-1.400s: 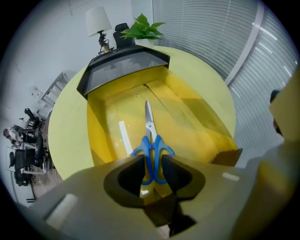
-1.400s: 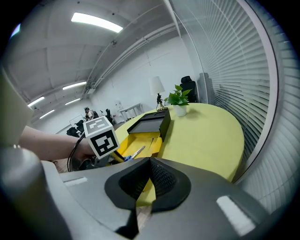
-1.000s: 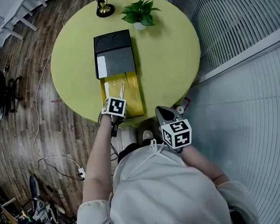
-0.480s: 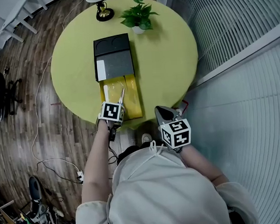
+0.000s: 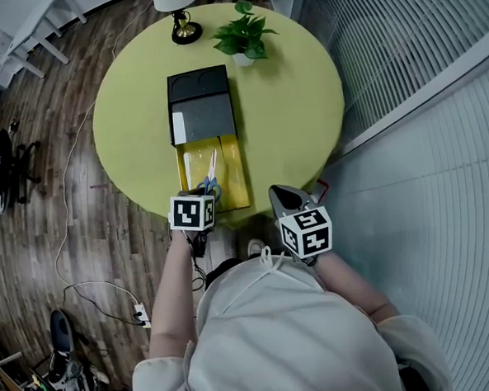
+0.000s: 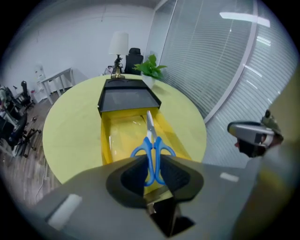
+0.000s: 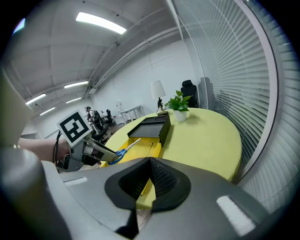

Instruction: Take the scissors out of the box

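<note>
Blue-handled scissors [image 5: 212,176] hang above the open yellow box [image 5: 236,173], blades pointing away from me. My left gripper [image 5: 206,193] is shut on the handles. In the left gripper view the scissors [image 6: 152,149] stick out from between the dark pads [image 6: 176,174], over the yellow box [image 6: 106,140]. My right gripper [image 5: 288,198] hovers off the table's near edge, to the right of the box, its jaws together and holding nothing. In the right gripper view the scissors [image 7: 123,150] show at the left, in the left gripper [image 7: 105,154].
The box lies on a round yellow-green table [image 5: 293,105], with a black lid [image 5: 201,102] against its far end. A potted plant [image 5: 244,35] and a lamp [image 5: 177,6] stand at the far rim. Window blinds [image 5: 432,22] run along the right; cables [image 5: 85,283] lie on the floor.
The left gripper has risen and pulled back toward me with the scissors, which now show blue handles above the box. The right gripper has stayed put.
</note>
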A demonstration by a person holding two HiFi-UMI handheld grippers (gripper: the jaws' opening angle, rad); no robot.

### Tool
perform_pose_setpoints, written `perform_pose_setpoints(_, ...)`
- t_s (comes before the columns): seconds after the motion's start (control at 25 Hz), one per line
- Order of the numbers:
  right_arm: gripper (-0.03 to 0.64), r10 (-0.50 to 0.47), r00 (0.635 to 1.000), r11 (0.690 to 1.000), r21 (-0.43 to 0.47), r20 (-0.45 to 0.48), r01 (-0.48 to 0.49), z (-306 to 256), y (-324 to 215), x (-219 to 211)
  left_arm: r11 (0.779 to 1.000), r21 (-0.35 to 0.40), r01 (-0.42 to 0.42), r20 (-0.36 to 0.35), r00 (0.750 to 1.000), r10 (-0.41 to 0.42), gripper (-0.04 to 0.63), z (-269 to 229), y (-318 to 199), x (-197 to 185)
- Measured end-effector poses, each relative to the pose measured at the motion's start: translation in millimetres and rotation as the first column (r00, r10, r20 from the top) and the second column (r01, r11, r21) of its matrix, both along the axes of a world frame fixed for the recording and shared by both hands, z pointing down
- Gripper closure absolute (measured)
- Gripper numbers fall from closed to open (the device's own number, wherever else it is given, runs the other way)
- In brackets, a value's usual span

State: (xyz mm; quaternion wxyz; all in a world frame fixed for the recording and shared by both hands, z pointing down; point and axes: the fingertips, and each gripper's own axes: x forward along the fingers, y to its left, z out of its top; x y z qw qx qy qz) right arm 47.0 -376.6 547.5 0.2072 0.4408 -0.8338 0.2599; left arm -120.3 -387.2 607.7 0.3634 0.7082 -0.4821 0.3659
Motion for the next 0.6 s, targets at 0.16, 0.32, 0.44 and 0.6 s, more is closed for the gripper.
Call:
perform_pose_setpoints(0.16, 0.618, -0.012, 1.0, 0.999, 0.036, 0.003, 0.011, -14.5, -3.5, -6.1, 0.988, 0.151, 0.037, -0.031, 0.999, -0.032, 0.508, -38.7, -4.4, 1.9)
perform_pose_setpoints(0.32, 0.618, -0.014, 1.0, 0.996, 0.089, 0.01, 0.013, -33.9, -12.7, -9.7, 0.953, 0.296, 0.066, -0.06, 0.997, -0.05, 0.508, -78.0, -7.3, 5.3)
perform_pose_setpoints(0.44, 0.618, -0.006, 1.0, 0.992, 0.127, 0.021, 0.004, -49.5, -18.7, -10.7, 0.912, 0.4, 0.092, -0.083, 0.994, -0.064, 0.508, -111.2, -6.7, 7.7)
perform_pose_setpoints(0.6, 0.618, -0.012, 0.998, 0.983, 0.181, 0.056, 0.001, -70.3, -24.4, -14.3, 0.833, 0.534, 0.147, -0.124, 0.988, -0.094, 0.508, -155.0, -3.4, 8.0)
